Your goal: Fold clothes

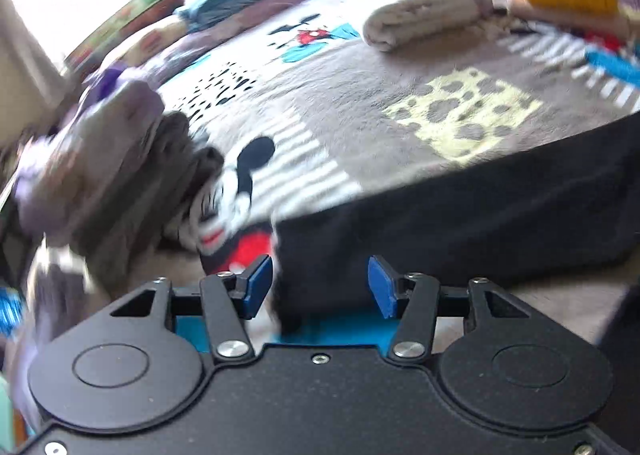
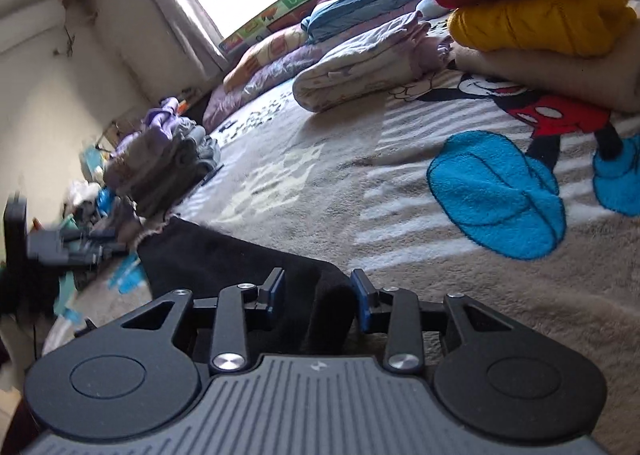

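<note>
- Blue-padded fingers of the right gripper [image 2: 318,297] stand part-way apart with a raised fold of the black soft fabric garment [image 2: 240,255] filling the gap between them; both pads look pressed to the cloth, so I judge it pinched.
- Fingers of the left gripper [image 1: 320,285] stand wider, its pads either side of a corner of the same black garment [image 1: 460,223]; whether they bite the cloth I cannot tell, since space shows beside each pad.
- From both grippers the garment lies straight ahead and touching, its long axis running sideways along the near edge of the grey cartoon-print fleece blanket [image 1: 360,103], one gripper at each end of that edge.
- Any coming fold would turn on that: both held ends lie nearest, and the free cloth spreads away over the blanket.
- Farther left sits a heap of grey and purple clothes [image 1: 100,159].
- Beyond, a rolled pale bundle [image 2: 360,63] and a stack of folded red, yellow and cream knits [image 2: 540,15] rest on the blanket.
</note>
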